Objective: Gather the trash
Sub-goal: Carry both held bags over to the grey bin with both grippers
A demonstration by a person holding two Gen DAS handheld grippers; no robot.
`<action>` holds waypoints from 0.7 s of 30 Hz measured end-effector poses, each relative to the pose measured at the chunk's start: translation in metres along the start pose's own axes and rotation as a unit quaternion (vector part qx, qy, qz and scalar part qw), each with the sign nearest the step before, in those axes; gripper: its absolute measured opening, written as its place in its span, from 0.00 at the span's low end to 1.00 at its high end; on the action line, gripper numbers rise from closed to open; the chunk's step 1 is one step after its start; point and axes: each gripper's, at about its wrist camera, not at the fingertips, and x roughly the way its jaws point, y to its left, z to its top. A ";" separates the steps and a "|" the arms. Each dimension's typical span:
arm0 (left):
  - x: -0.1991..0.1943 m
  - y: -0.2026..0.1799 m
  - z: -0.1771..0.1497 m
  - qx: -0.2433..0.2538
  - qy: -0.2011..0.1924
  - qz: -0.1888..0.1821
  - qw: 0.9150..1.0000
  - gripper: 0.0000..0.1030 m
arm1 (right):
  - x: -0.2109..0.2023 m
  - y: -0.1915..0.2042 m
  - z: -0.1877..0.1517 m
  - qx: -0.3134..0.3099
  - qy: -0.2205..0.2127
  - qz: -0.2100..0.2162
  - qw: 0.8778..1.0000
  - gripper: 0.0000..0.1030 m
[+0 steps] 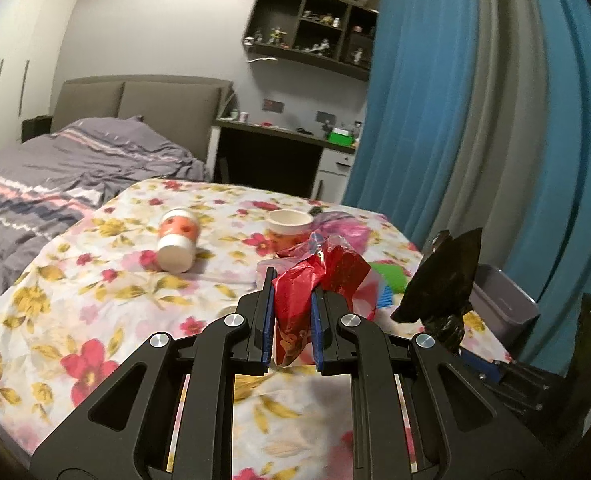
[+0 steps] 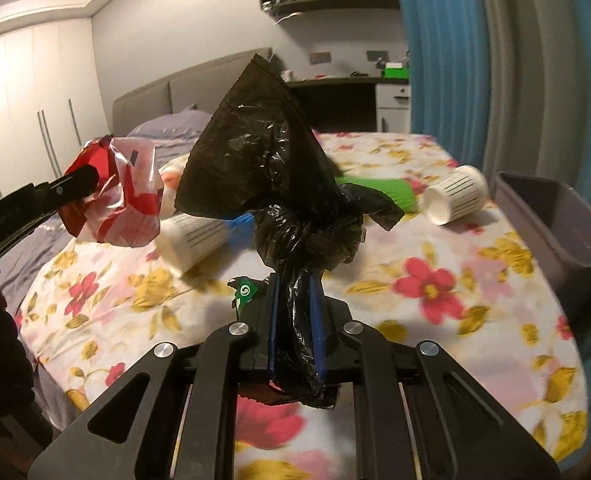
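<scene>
Pinched between the closed fingers of the left tool (image 1: pixel 292 322) is a red wrapper (image 1: pixel 319 276), held above the flowered table (image 1: pixel 95 280). A black bag (image 2: pixel 271 184) is clamped by the right tool (image 2: pixel 295 320) near the bin (image 2: pixel 555 216) at the table's right edge.

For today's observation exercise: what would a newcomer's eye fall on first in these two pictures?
First, the crumpled red wrapper clamped in the left hand-held gripper, lifted above the flowered tablecloth. Next, the black plastic bag pinched in the right hand-held gripper, rising in a peak. Behind them, paper cups lie tipped over on the cloth, beside a grey bin at the table's right edge.
</scene>
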 end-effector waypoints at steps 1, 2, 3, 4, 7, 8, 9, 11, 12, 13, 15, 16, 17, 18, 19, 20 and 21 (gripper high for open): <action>0.002 -0.006 0.001 0.005 0.001 -0.006 1.000 0.14 | -0.005 -0.007 0.001 0.003 -0.007 -0.004 1.000 0.15; 0.004 -0.012 0.002 0.009 0.003 -0.011 1.000 0.14 | -0.009 -0.012 0.002 0.004 -0.011 -0.008 1.000 0.15; 0.007 -0.021 0.004 0.015 0.004 -0.019 1.000 0.14 | -0.014 -0.019 0.003 0.007 -0.017 -0.013 1.000 0.15; 0.010 -0.029 0.006 0.020 0.005 -0.026 0.999 0.14 | -0.018 -0.025 0.005 0.010 -0.022 -0.019 1.000 0.15; 0.017 -0.054 0.011 0.033 0.006 -0.049 0.998 0.14 | -0.031 -0.048 0.009 0.020 -0.039 -0.040 0.998 0.15; 0.022 -0.066 0.013 0.040 0.005 -0.059 0.997 0.14 | -0.037 -0.060 0.011 0.025 -0.047 -0.050 0.997 0.15; 0.026 -0.079 0.015 0.047 0.004 -0.070 0.996 0.14 | -0.040 -0.068 0.012 0.028 -0.050 -0.058 0.997 0.15; 0.036 -0.100 0.017 0.055 0.005 -0.086 0.995 0.14 | -0.049 -0.087 0.016 0.038 -0.060 -0.077 0.994 0.15; 0.041 -0.111 0.019 0.059 0.005 -0.094 0.994 0.14 | -0.054 -0.099 0.019 0.043 -0.067 -0.091 0.993 0.15; 0.049 -0.124 0.020 0.062 0.007 -0.105 0.993 0.14 | -0.058 -0.111 0.021 0.049 -0.074 -0.103 0.991 0.15; 0.061 -0.147 0.023 0.068 0.009 -0.123 0.990 0.14 | -0.066 -0.135 0.027 0.061 -0.087 -0.126 0.986 0.15; 0.070 -0.161 0.024 0.072 0.011 -0.133 0.988 0.14 | -0.070 -0.147 0.030 0.066 -0.092 -0.140 0.984 0.15; 0.078 -0.173 0.025 0.076 0.013 -0.141 0.987 0.14 | -0.073 -0.162 0.034 0.072 -0.100 -0.156 0.980 0.15; 0.084 -0.183 0.026 0.079 0.015 -0.149 0.986 0.14 | -0.075 -0.173 0.037 0.076 -0.105 -0.167 0.977 0.15; 0.094 -0.197 0.027 0.083 0.016 -0.160 0.983 0.14 | -0.075 -0.180 0.040 0.079 -0.109 -0.175 0.975 0.15; 0.103 -0.211 0.029 0.089 0.015 -0.168 0.982 0.14 | -0.076 -0.195 0.043 0.087 -0.113 -0.189 0.972 0.15; 0.108 -0.219 0.030 0.092 0.015 -0.173 0.980 0.14 | -0.075 -0.205 0.045 0.092 -0.114 -0.195 0.970 0.15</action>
